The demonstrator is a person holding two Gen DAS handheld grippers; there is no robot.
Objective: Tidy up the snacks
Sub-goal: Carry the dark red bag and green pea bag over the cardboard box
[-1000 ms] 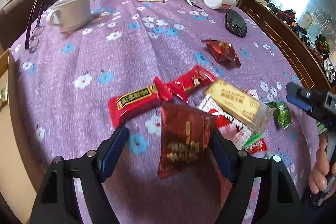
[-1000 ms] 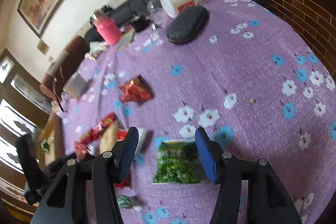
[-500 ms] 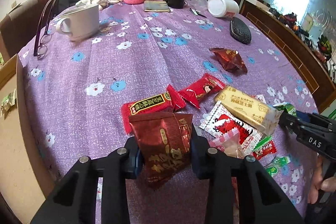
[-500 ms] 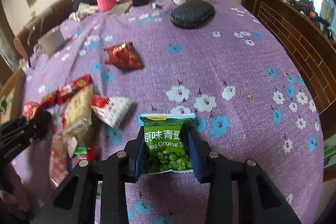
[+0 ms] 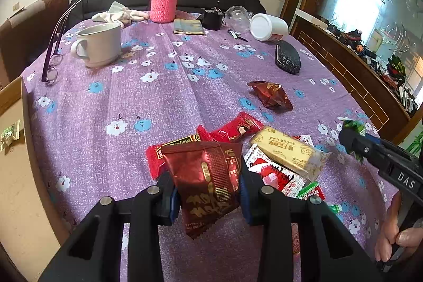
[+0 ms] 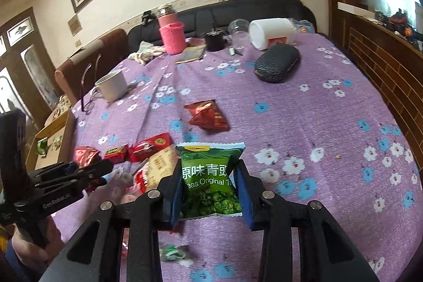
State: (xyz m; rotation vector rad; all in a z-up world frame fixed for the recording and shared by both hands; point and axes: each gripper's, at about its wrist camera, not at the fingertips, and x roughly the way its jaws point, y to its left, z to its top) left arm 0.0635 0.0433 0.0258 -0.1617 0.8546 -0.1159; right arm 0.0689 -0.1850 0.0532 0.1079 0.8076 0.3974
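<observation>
Now I'm pinching light, crinkly packs mid-body: left gripper (image 5: 207,192) squeezing dark red snack packet (image 5: 208,179), right gripper (image 6: 211,196) clamping green pea packet (image 6: 211,176).

Both grippers (image 5: 207,193) (image 6: 210,196) now clamped on packets (image 5: 208,181) (image 6: 210,176).

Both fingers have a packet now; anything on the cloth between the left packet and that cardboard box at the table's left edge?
Nothing visible. The left gripper is shut on the dark red packet, and the purple cloth toward the cardboard box is bare. The mug and glasses sit farther back, off that line.
</observation>
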